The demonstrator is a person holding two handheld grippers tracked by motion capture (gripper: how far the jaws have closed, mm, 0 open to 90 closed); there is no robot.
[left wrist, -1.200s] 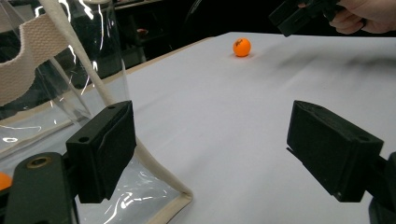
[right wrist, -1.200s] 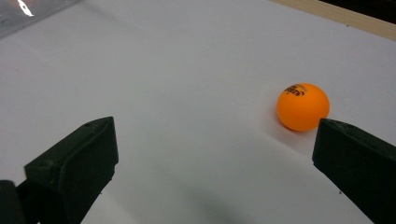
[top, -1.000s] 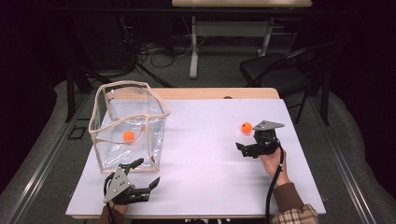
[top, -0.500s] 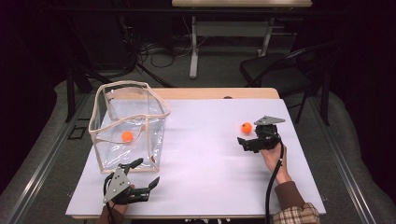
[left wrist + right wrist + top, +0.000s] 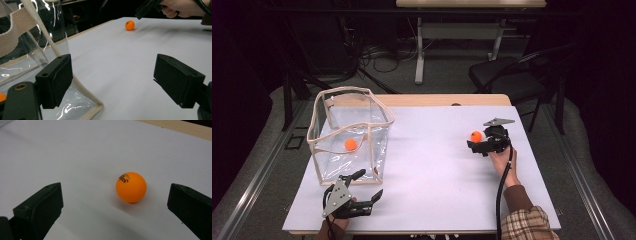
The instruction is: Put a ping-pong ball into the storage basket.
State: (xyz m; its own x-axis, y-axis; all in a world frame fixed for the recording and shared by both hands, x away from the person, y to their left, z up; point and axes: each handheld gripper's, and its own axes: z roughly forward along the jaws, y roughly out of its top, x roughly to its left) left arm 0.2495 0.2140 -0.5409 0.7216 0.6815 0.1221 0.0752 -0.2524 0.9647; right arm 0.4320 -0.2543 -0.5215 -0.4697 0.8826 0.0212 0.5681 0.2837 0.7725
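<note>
Currently the right gripper (image 5: 479, 141) sits at the right side of the white table (image 5: 437, 165), held by the person's right hand (image 5: 501, 159) with the forearm coming in from the bottom edge, plaid sleeve (image 5: 524, 225) visible. Jaws spread wide, nothing grasped. The orange ball (image 5: 131, 187) rests on the table just ahead of and between the two jaws, nearer the right one, touching neither.

Left gripper (image 5: 364, 191) lies low near the front left edge of the table, jaws also released and empty, pointing across the table. Its left jaw sits just beside the front corner of the clear bag (image 5: 349, 137) with cream trim. A second orange ball (image 5: 350, 144) lies inside that bag.
</note>
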